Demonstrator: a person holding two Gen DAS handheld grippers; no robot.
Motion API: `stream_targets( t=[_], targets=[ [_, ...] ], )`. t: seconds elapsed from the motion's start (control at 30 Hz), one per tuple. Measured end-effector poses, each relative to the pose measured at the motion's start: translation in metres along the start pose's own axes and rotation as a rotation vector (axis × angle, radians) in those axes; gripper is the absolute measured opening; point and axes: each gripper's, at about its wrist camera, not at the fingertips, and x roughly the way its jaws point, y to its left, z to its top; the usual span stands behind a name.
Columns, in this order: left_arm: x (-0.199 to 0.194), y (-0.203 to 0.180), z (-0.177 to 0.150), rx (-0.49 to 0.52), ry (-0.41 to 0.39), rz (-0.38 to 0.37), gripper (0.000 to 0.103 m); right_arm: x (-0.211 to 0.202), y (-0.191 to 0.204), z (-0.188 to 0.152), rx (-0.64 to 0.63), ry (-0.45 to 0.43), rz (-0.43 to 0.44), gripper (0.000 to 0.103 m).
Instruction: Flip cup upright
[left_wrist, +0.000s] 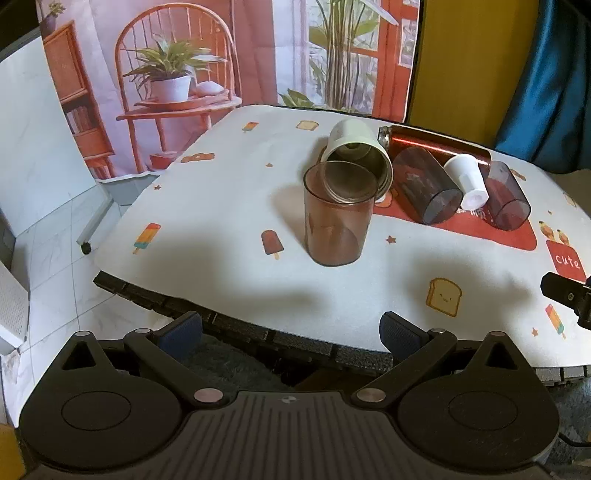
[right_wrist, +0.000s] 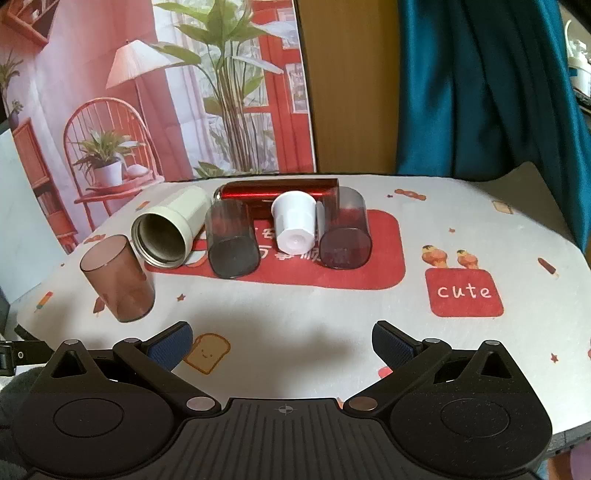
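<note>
A smoky translucent cup (left_wrist: 337, 218) stands upright on the tablecloth, mouth up; it also shows in the right wrist view (right_wrist: 117, 277) at the left. Behind it lie several cups on their sides: a cream metal-lined mug (left_wrist: 358, 155) (right_wrist: 168, 230), a dark translucent cup (left_wrist: 426, 186) (right_wrist: 232, 242), a small white cup (left_wrist: 467, 181) (right_wrist: 295, 227) and another dark translucent cup (left_wrist: 508, 195) (right_wrist: 345, 232). My left gripper (left_wrist: 291, 328) is open and empty, below the table's near edge. My right gripper (right_wrist: 282, 341) is open and empty over the cloth.
A red metal bottle (left_wrist: 436, 144) (right_wrist: 277, 192) lies on its side behind the cups. The table's foam edge (left_wrist: 236, 321) runs close to my left fingers. A printed backdrop (right_wrist: 147, 92) stands behind, a blue curtain (right_wrist: 480, 81) at the right.
</note>
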Motion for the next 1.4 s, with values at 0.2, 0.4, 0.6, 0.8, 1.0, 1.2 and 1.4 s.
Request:
stream_targets(
  t=[0.2,0.4,0.6,0.8,1.0,1.2,1.4],
  targets=[
    [-0.0005,0.0006,-0.0006,-0.005,0.002,0.001,0.103,0.0025,-0.0038,-0.0006,0.017,0.010,0.008,0.103],
    [-0.0004,0.0005,-0.0003,-0.003,0.002,0.001,0.103,0.0038,-0.0040,-0.0009,0.020,0.019,0.010,0.103],
    [-0.0002,0.0010,-0.0002,-0.005,0.005,0.001,0.103,0.0048,-0.0039,-0.0012,0.023,0.021,0.009,0.103],
    [0.0002,0.0014,-0.0008,-0.006,0.007,0.002,0.103,0.0060,-0.0045,-0.0020,0.026,0.028,0.009,0.103],
    [0.0008,0.0016,-0.0012,-0.006,0.011,0.002,0.103,0.0064,-0.0055,-0.0021,0.032,0.031,0.009,0.103],
    [0.0010,0.0017,-0.0012,-0.008,0.010,0.002,0.103,0.0065,-0.0061,-0.0021,0.032,0.031,0.010,0.103],
    [0.0009,0.0018,-0.0011,-0.008,0.010,0.002,0.103,0.0070,-0.0065,-0.0029,0.034,0.035,0.010,0.103]
  ],
)
